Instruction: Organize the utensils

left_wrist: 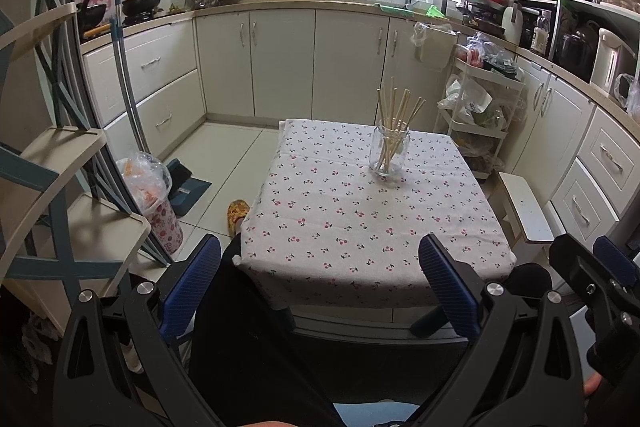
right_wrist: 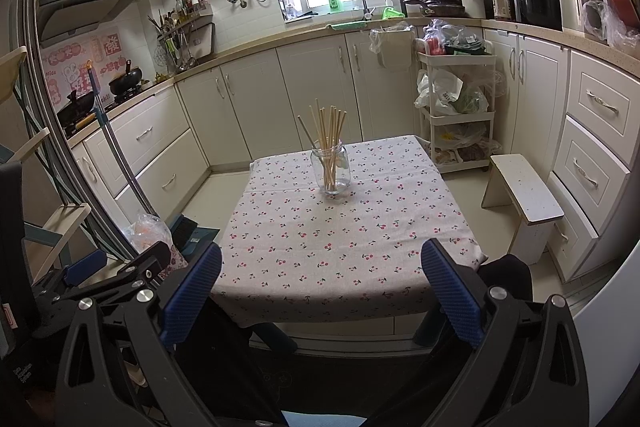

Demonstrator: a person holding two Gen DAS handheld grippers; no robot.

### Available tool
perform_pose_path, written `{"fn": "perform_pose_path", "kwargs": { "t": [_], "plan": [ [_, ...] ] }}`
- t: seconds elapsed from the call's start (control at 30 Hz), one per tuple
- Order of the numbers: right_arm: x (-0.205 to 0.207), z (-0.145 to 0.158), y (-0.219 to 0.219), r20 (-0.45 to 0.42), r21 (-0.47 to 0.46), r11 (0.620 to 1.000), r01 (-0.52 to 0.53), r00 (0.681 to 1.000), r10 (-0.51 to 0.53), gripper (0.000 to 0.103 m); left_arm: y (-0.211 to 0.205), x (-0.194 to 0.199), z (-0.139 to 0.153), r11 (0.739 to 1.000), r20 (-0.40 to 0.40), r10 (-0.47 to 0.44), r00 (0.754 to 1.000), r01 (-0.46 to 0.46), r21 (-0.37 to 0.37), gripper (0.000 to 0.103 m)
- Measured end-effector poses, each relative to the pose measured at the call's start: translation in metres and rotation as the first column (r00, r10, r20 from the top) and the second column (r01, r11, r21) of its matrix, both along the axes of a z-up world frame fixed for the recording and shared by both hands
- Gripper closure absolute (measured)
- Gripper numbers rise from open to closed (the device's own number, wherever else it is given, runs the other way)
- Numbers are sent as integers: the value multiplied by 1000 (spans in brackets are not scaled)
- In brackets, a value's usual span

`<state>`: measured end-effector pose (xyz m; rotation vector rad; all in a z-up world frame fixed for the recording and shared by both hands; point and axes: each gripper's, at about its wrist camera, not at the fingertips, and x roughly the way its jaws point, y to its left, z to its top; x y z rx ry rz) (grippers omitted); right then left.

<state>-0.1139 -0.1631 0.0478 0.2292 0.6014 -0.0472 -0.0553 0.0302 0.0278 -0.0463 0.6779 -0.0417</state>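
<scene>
A clear glass jar (left_wrist: 389,151) (right_wrist: 331,169) stands upright near the far end of a small table covered by a cherry-print cloth (left_wrist: 340,219) (right_wrist: 344,231). Several wooden chopsticks (left_wrist: 396,111) (right_wrist: 329,131) stand bundled in the jar, fanning out above its mouth. My left gripper (left_wrist: 320,267) hangs open before the table's near edge, with nothing between its blue pads (left_wrist: 448,291). My right gripper (right_wrist: 322,267) is also open and empty, held back at the near edge. Each view shows the other gripper at its side.
White kitchen cabinets (right_wrist: 248,107) line the walls around the table. A white stool (right_wrist: 524,195) stands to the right, with a tiered cart (right_wrist: 456,107) of bags behind it. A broom, a dustpan (left_wrist: 188,183) and a floral bin (left_wrist: 164,223) sit on the floor at left.
</scene>
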Motion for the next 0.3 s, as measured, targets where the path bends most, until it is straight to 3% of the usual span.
{"fn": "perform_pose_path", "kwargs": {
  "t": [0.3],
  "plan": [
    [-1,1,-1,4,-1,1000,-1,1000,1,7,8,0,2,1000,-8,0,1000,0,-24,8]
  ]
}}
